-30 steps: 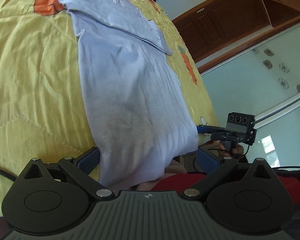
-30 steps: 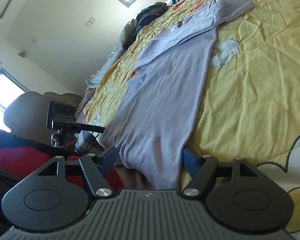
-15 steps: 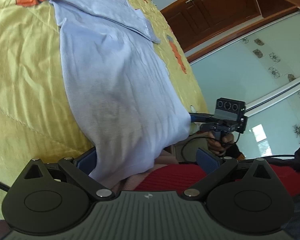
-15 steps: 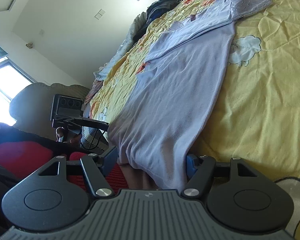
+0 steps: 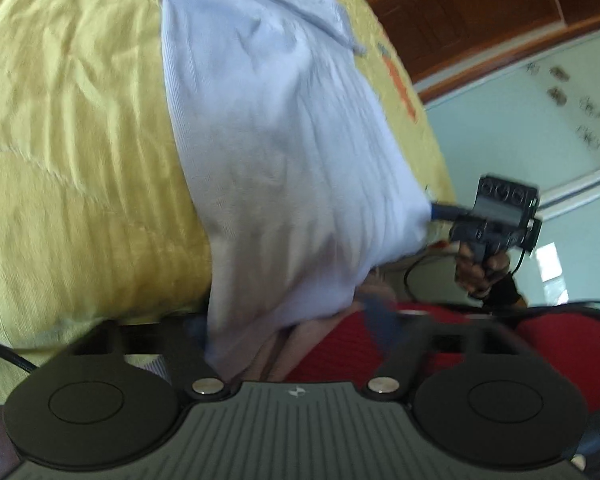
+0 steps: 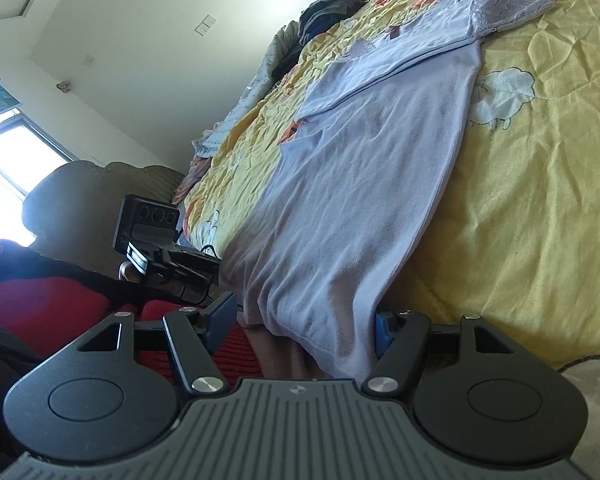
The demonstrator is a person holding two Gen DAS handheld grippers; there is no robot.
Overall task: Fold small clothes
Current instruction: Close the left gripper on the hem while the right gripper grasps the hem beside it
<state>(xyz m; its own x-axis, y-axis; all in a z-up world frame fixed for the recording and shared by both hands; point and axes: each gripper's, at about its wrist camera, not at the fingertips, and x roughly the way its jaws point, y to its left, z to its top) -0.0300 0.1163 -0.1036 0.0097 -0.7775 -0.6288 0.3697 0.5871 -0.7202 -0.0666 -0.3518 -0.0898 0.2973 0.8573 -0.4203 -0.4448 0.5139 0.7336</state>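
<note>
Lavender garment (image 6: 364,184) stretched flat across the yellow quilt (image 6: 540,184), hem hanging off the bed's edge right at both claws. Right gripper (image 6: 304,324) spread wide, hem corner draped between its fingers, against the right blue pad (image 6: 382,330). Left gripper (image 5: 288,320) blurred, the other hem corner sagging between its fingers; pinching or merely straddling, cannot tell. Beyond the left claw, wooden wardrobe (image 5: 480,20); below both, red clothing (image 5: 440,340).
</note>
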